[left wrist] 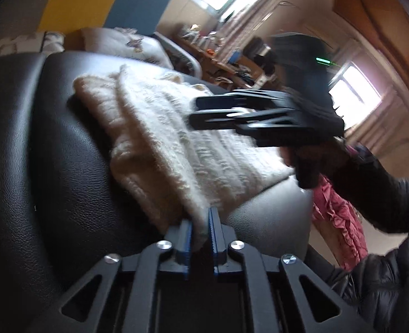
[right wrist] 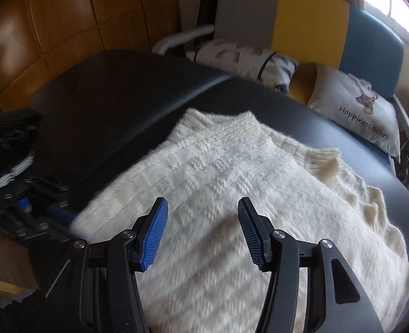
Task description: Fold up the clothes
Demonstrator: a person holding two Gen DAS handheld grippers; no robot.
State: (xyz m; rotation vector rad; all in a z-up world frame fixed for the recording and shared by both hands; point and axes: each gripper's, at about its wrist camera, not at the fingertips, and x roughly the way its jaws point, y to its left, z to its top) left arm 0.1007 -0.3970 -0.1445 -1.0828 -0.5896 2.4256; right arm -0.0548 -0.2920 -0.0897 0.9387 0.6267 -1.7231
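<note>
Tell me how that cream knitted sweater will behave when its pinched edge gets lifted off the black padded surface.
The sweater will likely drape and sag rather than hold shape: it already lies in soft folds. Its thick, fuzzy knit suggests it is bulky and probably stretches under its own weight. The left gripper, jaws shut on the edge, should hold; the fuzz looks grippy, though the black padded surface looks smooth enough for sliding.

Sweater (right wrist: 218, 194): fuzzy cream knit wool. Table (left wrist: 51, 152): glossy, grained black leatherette. Hand-held gripper pads (right wrist: 154, 238): ribbed blue plastic. Wall panels (right wrist: 51, 22): glossy wood.
</note>
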